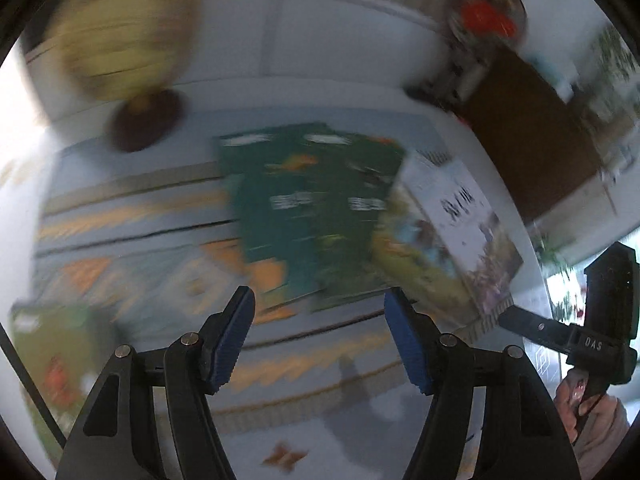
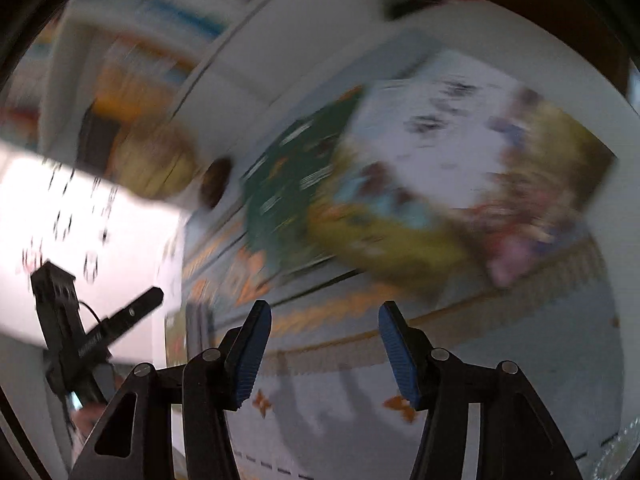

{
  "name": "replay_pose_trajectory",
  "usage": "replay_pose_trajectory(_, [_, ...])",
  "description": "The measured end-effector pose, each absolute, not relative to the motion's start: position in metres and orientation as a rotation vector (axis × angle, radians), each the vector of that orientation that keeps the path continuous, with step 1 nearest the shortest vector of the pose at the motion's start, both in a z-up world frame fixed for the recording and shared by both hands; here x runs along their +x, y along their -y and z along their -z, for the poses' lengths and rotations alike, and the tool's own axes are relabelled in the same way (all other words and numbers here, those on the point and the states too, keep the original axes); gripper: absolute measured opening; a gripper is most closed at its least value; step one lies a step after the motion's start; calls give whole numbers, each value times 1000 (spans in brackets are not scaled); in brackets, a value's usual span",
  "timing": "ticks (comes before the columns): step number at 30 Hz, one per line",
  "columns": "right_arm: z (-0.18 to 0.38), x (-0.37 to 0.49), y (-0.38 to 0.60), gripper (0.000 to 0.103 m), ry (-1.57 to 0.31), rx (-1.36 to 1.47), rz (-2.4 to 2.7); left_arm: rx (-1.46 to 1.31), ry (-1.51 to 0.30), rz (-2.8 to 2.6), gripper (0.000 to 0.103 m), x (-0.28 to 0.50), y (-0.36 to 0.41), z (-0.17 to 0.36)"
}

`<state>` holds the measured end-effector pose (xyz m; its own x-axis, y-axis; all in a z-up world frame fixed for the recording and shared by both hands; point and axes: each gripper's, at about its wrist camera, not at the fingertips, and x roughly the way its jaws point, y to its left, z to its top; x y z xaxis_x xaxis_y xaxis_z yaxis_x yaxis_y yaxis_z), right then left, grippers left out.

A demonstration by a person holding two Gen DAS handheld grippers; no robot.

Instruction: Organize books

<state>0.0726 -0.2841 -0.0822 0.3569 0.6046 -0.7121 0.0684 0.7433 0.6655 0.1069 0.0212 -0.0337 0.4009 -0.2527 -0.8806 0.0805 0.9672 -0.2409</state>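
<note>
Two green books (image 1: 312, 208) and a pale picture book (image 1: 452, 232) lie overlapping on the patterned rug (image 1: 132, 216) — nothing looks tidied yet. Left gripper (image 1: 320, 340) and right gripper (image 2: 325, 348) both hover spread, empty — the gathering is all left to do.

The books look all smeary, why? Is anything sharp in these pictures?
Left wrist view: green books and globe are smeared by motion blur, while the left gripper stays sharp. Right wrist view: the white picture book is streaked too; the right gripper is crisp. Both views bulge, fisheye-style.
</note>
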Motion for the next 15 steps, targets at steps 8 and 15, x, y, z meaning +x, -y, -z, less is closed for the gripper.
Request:
replay_pose_trajectory(8, [128,95,304,54,-1236,814,-237,-35,-1266,335,65,172,65,92])
replay_pose_trajectory(15, [133,112,302,54,-1229,770,-188,-40,-1333,342,65,191,70,115])
